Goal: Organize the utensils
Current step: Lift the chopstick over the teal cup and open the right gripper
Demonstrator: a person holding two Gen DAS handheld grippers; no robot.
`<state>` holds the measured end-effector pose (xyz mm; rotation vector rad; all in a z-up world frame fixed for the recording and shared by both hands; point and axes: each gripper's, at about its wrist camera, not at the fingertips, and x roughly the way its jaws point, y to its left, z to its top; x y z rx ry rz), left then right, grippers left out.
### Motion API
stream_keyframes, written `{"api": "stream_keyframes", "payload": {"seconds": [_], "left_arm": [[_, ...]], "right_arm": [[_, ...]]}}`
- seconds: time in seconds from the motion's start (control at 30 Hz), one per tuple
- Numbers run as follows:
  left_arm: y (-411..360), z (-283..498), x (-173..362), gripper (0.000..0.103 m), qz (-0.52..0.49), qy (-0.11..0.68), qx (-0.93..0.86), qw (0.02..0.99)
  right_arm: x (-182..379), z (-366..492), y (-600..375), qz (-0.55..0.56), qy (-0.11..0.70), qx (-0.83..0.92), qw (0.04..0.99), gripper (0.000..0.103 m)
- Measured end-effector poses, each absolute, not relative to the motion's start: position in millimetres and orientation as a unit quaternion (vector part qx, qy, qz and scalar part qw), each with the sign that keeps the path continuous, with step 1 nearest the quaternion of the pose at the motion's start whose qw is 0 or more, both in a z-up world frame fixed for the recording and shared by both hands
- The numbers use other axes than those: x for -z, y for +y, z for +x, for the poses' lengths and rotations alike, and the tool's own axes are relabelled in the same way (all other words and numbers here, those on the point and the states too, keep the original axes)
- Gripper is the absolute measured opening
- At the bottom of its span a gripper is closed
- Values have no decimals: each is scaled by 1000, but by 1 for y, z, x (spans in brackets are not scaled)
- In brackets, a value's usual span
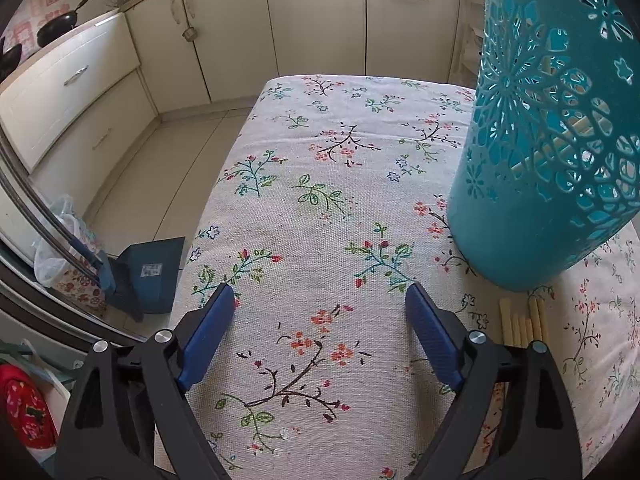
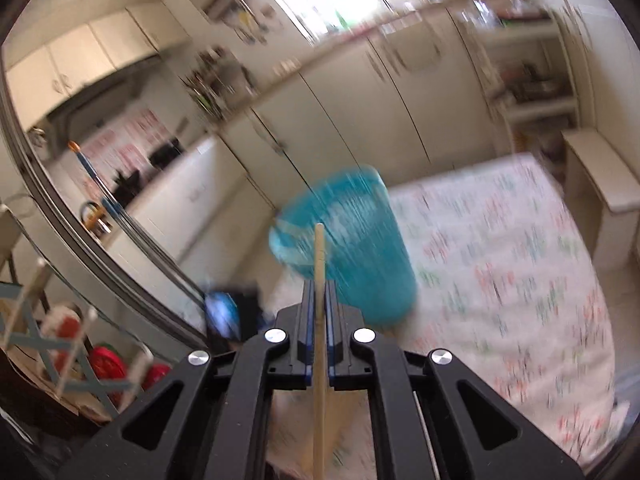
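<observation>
Cream kitchen cabinets with metal handles line the back of the room, and a worktop covered in coarse woven cloth printed with small flower sprigs fills the middle of the left wrist view.

Low in that view, the left tool hangs over the cloth with its ridged blue pads spread wide, nothing between them. Just right of its right pad, at the lower right of the frame, a small bundle of pale wooden chopsticks lies flat on the cloth, their squared ends showing. Beyond them, filling the upper right, stands a tall teal plastic holder, round and tapering, its wall pierced with lacy flower cut-outs; pale sticks show through the holes. At the lower left of the frame a dark blue dustpan leans on the tiled floor, and a black pan sits on the stove at the upper left.

In the right wrist view, much smeared by motion, the right tool at the bottom centre has its blue pads pressed together on a single slim wooden chopstick, which runs straight up the frame and ends squarely. Its tip overlaps the blurred teal holder at mid-frame, near the rim. To the right the flowered worktop stretches away in streaks.
</observation>
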<state>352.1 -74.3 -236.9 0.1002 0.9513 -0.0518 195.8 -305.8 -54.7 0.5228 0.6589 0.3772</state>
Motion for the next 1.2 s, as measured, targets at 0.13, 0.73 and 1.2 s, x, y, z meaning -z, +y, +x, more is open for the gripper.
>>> {"api": "stream_keyframes", "payload": {"seconds": [0.13, 0.73, 1.2], "left_arm": [[-75, 352, 237, 84, 49, 457, 25, 888], [-75, 349, 234, 84, 53, 447, 32, 892], [-73, 350, 234, 84, 51, 447, 25, 893]], "right_arm": [[13, 224, -294, 233, 255, -176, 922, 6], [52, 329, -261, 179, 233, -37, 955, 6], [6, 257, -275, 158, 178, -57, 970, 27]]}}
